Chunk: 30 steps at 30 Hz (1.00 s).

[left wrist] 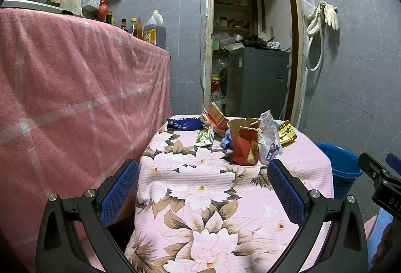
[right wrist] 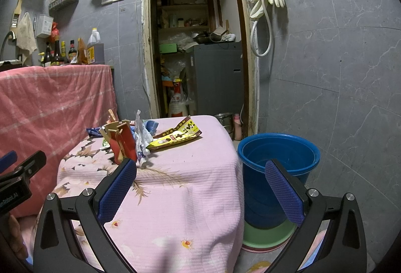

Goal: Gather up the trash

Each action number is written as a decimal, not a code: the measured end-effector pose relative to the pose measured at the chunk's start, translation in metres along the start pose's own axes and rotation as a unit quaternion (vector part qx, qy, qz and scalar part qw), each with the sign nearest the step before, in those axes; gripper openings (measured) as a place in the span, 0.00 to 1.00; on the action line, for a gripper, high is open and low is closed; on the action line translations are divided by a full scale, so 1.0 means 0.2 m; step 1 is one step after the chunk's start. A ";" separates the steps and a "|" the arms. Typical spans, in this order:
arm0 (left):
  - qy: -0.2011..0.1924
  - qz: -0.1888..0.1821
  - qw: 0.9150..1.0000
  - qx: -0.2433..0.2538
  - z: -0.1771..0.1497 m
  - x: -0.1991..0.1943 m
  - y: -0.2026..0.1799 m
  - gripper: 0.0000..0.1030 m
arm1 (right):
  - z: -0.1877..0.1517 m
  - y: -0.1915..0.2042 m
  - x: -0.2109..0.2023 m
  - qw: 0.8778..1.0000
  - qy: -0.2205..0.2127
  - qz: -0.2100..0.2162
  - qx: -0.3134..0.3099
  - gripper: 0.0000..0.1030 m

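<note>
Trash lies at the far end of a small table under a pink flowered cloth [left wrist: 200, 192]: a torn red paper cup [left wrist: 244, 145] [right wrist: 122, 145], a white crumpled wrapper [left wrist: 268, 137], a yellow snack bag [left wrist: 287, 134] [right wrist: 178, 137], a dark blue bag [left wrist: 185, 123], a green-white wrapper [left wrist: 205, 137] and a red-white carton [left wrist: 215, 117]. A blue bucket [right wrist: 278, 172] [left wrist: 344, 167] stands on the floor right of the table. My left gripper [left wrist: 203, 185] is open and empty, short of the cup. My right gripper [right wrist: 200, 187] is open and empty over the table's right edge.
A tall counter draped in pink checked cloth [left wrist: 75, 87] stands left of the table, with bottles [right wrist: 72, 50] on top. An open doorway [right wrist: 195, 47] behind leads to a storeroom. The bucket sits on a green basin [right wrist: 265, 235]. Grey tiled wall on the right.
</note>
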State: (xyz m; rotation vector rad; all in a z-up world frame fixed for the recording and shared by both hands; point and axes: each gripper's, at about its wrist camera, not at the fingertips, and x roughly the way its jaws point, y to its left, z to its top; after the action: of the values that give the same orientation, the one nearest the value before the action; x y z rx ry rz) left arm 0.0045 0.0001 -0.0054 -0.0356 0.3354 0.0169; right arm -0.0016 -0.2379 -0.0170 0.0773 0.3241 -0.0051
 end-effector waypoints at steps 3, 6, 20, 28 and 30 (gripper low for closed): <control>0.001 -0.001 1.000 0.000 0.00 0.00 0.00 0.98 | 0.00 0.00 0.00 1.000 0.000 0.000 0.000 1.00; 0.001 0.000 1.000 0.000 0.00 0.00 0.00 0.98 | 0.00 0.00 0.00 1.000 0.000 0.000 0.000 1.00; 0.001 -0.001 1.000 0.000 0.00 0.00 0.00 0.98 | 0.00 0.00 0.00 1.000 0.000 0.000 0.000 1.00; 0.001 -0.001 1.000 0.000 0.00 0.00 0.00 0.98 | 0.00 0.00 0.00 1.000 0.000 0.001 0.001 1.00; 0.001 -0.001 1.000 -0.001 0.00 0.00 0.00 0.98 | 0.00 0.00 0.00 1.000 -0.001 0.000 0.000 1.00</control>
State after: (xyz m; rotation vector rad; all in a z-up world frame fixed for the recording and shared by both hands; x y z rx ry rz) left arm 0.0047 0.0004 -0.0051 -0.0373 0.3368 0.0153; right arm -0.0014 -0.2378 -0.0169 0.0785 0.3227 -0.0043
